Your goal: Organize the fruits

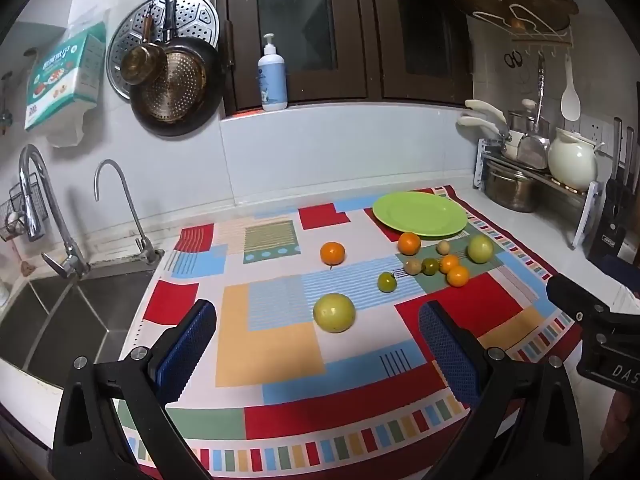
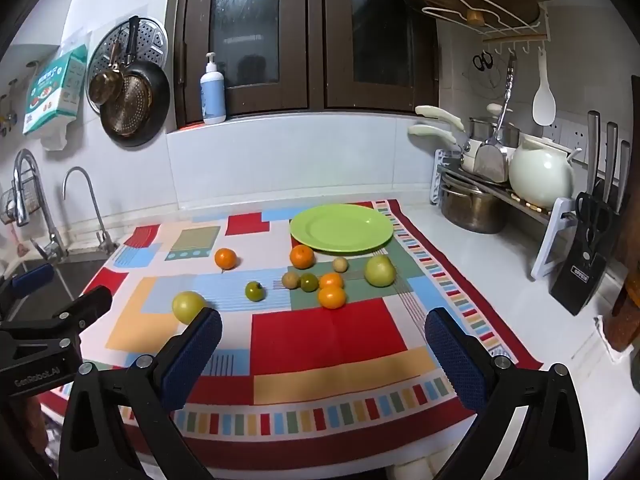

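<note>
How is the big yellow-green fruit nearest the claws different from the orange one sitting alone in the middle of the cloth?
The yellow-green fruit is clearly bigger than the lone orange fruit. Its skin is pale yellow-green, while the other is bright orange. It lies nearer the camera, on the cloth's tan and blue patches; the orange one lies farther back, toward the wall. Both are round, rest on the cloth, and neither is on the green plate.

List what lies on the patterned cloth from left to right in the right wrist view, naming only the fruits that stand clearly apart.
Large yellow-green fruit → lone orange → small green tomato → orange by the plate → big pale green fruit. The small cluster in the middle overlaps too much to order.
</note>
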Demonstrator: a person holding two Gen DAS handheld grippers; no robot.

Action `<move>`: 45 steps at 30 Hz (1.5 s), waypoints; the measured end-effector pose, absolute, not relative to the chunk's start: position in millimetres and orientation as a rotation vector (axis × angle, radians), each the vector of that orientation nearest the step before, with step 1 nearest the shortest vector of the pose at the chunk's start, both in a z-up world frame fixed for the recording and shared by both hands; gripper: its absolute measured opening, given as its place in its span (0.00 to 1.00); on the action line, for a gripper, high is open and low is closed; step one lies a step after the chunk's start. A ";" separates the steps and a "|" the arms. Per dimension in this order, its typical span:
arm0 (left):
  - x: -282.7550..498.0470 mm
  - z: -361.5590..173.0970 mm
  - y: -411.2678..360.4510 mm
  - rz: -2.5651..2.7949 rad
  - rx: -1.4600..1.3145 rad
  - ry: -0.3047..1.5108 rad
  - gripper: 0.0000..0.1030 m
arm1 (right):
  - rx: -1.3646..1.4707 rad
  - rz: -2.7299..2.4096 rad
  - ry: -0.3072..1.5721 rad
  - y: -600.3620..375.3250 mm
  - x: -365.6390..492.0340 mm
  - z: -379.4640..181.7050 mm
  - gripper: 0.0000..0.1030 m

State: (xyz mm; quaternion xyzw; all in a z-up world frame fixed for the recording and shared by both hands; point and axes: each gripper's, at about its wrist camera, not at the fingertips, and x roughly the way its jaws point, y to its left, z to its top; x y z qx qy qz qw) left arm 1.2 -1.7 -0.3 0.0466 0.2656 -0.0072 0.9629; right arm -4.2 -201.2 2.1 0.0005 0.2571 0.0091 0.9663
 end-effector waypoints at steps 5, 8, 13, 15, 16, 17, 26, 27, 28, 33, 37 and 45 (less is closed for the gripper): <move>-6.4 3.8 5.6 -0.017 0.055 0.508 1.00 | 0.004 0.020 0.516 -202.2 -4.4 1.1 1.00; -8.1 2.8 1.4 -0.005 0.067 0.510 1.00 | 0.000 0.018 0.512 -202.8 -5.1 0.8 1.00; -2.0 0.7 4.3 0.004 0.057 0.519 1.00 | -0.005 0.022 0.513 -200.0 1.1 4.6 0.99; -1.5 -0.6 4.6 0.004 0.053 0.522 1.00 | -0.006 0.028 0.512 -195.2 1.6 4.5 0.99; -1.0 -1.0 4.7 0.003 0.052 0.525 1.00 | -0.006 0.034 0.511 -198.5 1.0 1.7 1.00; -0.8 -1.6 5.0 0.002 0.050 0.526 1.00 | -0.006 0.036 0.512 -198.6 1.3 1.7 0.99; -0.8 -0.8 5.9 0.006 0.050 0.521 1.00 | -0.012 0.044 0.513 -198.7 2.7 0.9 1.00; -0.5 -0.4 6.1 0.007 0.050 0.521 1.00 | -0.013 0.043 0.513 -197.7 3.2 1.3 1.00; -0.5 -0.1 6.2 0.008 0.051 0.521 1.00 | -0.013 0.042 0.513 -197.5 3.3 1.5 1.00; -0.6 0.8 6.7 0.011 0.051 0.518 1.00 | -0.017 0.046 0.508 -195.1 4.2 2.3 1.00; -0.8 2.8 7.6 0.010 0.049 0.514 1.00 | -0.018 0.048 0.506 -195.0 4.4 2.7 1.00; -1.5 3.5 8.1 0.010 0.049 0.513 1.00 | -0.019 0.047 0.499 -194.7 3.1 3.2 0.99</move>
